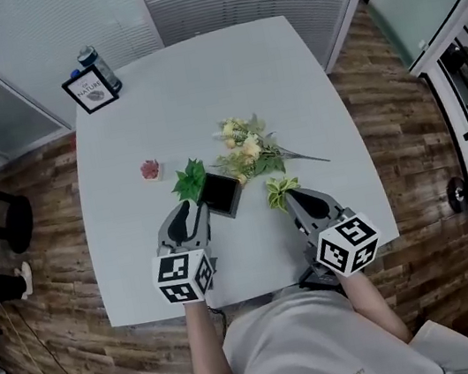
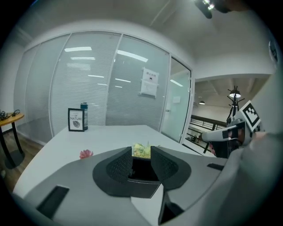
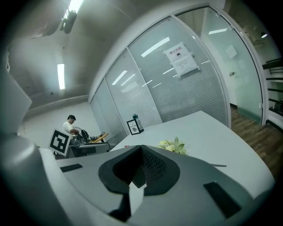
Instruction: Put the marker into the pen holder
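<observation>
Because the head view looks steeply down, it alone gives the layout. The black holder (image 1: 220, 195) stands mouth-up at mid-frame on the white table (image 1: 158, 266). A leaf (image 1: 189, 180) sits at its upper left, flowers (image 1: 248, 150) above it and a sprig (image 1: 279, 190) to its right. The left gripper (image 1: 192, 210) and right gripper (image 1: 297, 198) sit low in the frame on either side of the holder. Both are aimed up-frame towards it, likely so that either can reach its mouth. No marker shows here. The holder's inside reads only as dark, so the marker may lie within it or somewhere outside the frame.

In the left gripper view the jaws stand apart with a clear gap and grip nothing. The holder (image 2: 140, 171) fills the lower part of that gap, just ahead, with the flowers (image 2: 141, 151) above it. Seen from table level, the sign (image 2: 76, 119) and can (image 2: 84, 115) stand upright at centre left, and a pink bloom (image 2: 86, 153) lies at lower left. The right gripper shows at the right edge.

In the right gripper view the jaws are parted by a narrow wedge and are empty. A dark corner of the holder (image 3: 138, 179) shows low in the gap, with bare table beneath it. Only this view shows a person (image 3: 70, 126) at a desk in the left background. No marker appears here either.
</observation>
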Motion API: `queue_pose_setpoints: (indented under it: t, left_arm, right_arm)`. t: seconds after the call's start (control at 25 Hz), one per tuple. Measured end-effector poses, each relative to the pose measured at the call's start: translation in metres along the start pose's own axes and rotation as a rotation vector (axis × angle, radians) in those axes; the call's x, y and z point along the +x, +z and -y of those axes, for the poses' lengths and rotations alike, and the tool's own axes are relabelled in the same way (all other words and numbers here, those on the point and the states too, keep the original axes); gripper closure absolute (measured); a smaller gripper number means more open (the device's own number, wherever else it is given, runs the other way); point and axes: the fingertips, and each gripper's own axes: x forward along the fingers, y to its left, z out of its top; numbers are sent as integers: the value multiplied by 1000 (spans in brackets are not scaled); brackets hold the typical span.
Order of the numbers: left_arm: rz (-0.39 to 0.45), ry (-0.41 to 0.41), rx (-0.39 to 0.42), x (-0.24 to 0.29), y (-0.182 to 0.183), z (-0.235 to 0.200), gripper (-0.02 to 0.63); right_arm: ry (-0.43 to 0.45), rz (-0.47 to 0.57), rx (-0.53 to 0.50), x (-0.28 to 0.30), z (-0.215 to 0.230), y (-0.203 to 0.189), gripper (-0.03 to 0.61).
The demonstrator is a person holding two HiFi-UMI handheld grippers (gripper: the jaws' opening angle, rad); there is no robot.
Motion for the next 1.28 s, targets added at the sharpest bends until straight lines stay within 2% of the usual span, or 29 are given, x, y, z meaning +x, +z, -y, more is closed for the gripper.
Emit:
queue_pose_setpoints:
  t: [0.24,0.36,0.52,0.8,1.28]
  left_arm:
    - [110,-28,-54,-28,20,14,571]
    - [111,-46,-63,-35,19,20,592]
    - [88,-62,-48,-37,15,23,598]
    - [95,-76,-49,-42,16,28,601]
    - [71,-80,-52,-39,14,30,601]
  right_arm:
    - [2,42,-40,-15,-21,7,562]
    - [-1,58,-48,-21,-26,9,561]
    - [-6,69,-48,-24,-29,11,563]
    - [-6,65,-69,-27,-32,11,563]
    - [6,64,-44,-28,-25,12,563]
